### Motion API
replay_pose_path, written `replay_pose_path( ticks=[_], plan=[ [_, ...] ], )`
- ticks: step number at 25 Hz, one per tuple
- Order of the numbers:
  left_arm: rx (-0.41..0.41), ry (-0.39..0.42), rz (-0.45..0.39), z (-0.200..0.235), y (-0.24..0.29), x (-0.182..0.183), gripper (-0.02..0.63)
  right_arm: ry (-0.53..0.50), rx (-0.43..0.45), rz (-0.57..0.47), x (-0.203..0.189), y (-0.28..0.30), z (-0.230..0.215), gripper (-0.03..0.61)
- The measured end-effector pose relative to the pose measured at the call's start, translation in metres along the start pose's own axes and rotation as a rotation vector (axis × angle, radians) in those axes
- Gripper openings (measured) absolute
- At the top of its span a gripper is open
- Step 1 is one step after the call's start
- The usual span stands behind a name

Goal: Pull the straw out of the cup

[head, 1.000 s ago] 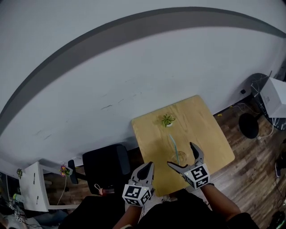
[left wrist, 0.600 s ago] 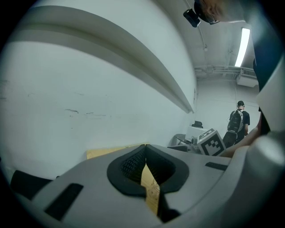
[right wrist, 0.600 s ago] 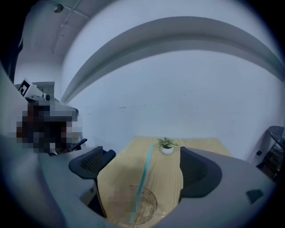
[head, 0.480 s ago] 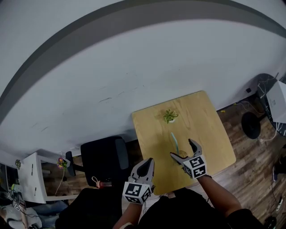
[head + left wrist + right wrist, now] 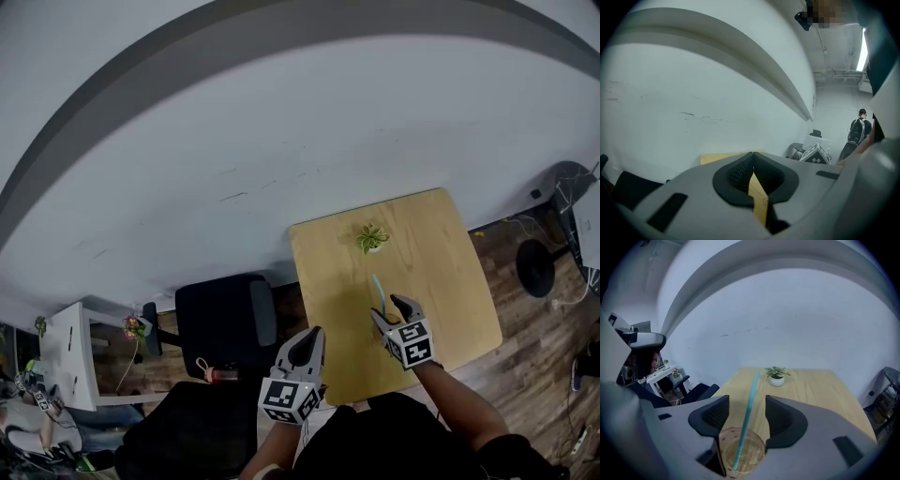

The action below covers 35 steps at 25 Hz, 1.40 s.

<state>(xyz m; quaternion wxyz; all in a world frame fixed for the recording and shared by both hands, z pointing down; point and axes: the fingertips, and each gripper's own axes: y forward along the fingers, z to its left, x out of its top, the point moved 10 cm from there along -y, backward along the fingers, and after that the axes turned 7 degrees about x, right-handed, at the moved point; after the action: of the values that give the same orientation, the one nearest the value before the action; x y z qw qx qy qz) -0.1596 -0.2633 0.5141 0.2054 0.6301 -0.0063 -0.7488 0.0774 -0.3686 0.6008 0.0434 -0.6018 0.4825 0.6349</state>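
Closing: right gripper [image 5: 387,309], jaws drawing together on either side of the straw [image 5: 749,408], pads not yet touching it. The cup [image 5: 740,455] sits low between the same jaws, close to their inner bases.

Key relation: the straw stands directly ahead of the right gripper, in the gap between its pads. Its long axis is near upright, leaning away toward the potted plant [image 5: 776,375]. A pull along that axis, up and slightly away, looks the cleanest way out. The right hand is nearer by far.

Left gripper [image 5: 307,339]: jaws together, nothing in them, held beside the table's near left corner, well apart from the cup.

Straw: thin, straight, pale teal. Lower end is down inside the cup, upper part well clear of the rim.

Cup: clear and round, with a ring of small dots below the rim. It stands on the light wooden table [image 5: 441,253], toward its near edge.
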Motion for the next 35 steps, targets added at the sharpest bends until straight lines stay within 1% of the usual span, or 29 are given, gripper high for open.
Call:
replay_pose_path(
  ticks=[4,9,15,19,26,29,35],
  plan=[
    [0.006,-0.007,-0.002,0.001,-0.001,0.000,0.018,0.005,-0.012,0.019,-0.004,0.001,0.000,0.214],
    [0.009,-0.005,-0.008,0.005,-0.006,0.001,0.018,0.044,0.013,0.043,-0.010,0.004,-0.002,0.161],
    [0.023,-0.019,-0.007,0.007,-0.010,-0.002,0.018,0.010,0.001,0.064,-0.011,0.002,-0.001,0.070],
    [0.015,-0.028,-0.012,0.007,-0.011,-0.002,0.018,0.003,-0.009,0.076,-0.011,0.003,-0.002,0.054],
    [0.014,-0.031,-0.021,0.011,-0.016,-0.001,0.018,-0.001,-0.024,0.048,-0.004,-0.004,0.004,0.052],
    [0.010,-0.030,-0.019,0.012,-0.018,-0.003,0.018,-0.005,-0.039,0.023,-0.003,-0.008,0.003,0.052],
    [-0.029,-0.028,-0.022,0.006,-0.018,-0.001,0.018,0.018,-0.054,-0.054,0.012,-0.024,0.004,0.052]
  ],
)
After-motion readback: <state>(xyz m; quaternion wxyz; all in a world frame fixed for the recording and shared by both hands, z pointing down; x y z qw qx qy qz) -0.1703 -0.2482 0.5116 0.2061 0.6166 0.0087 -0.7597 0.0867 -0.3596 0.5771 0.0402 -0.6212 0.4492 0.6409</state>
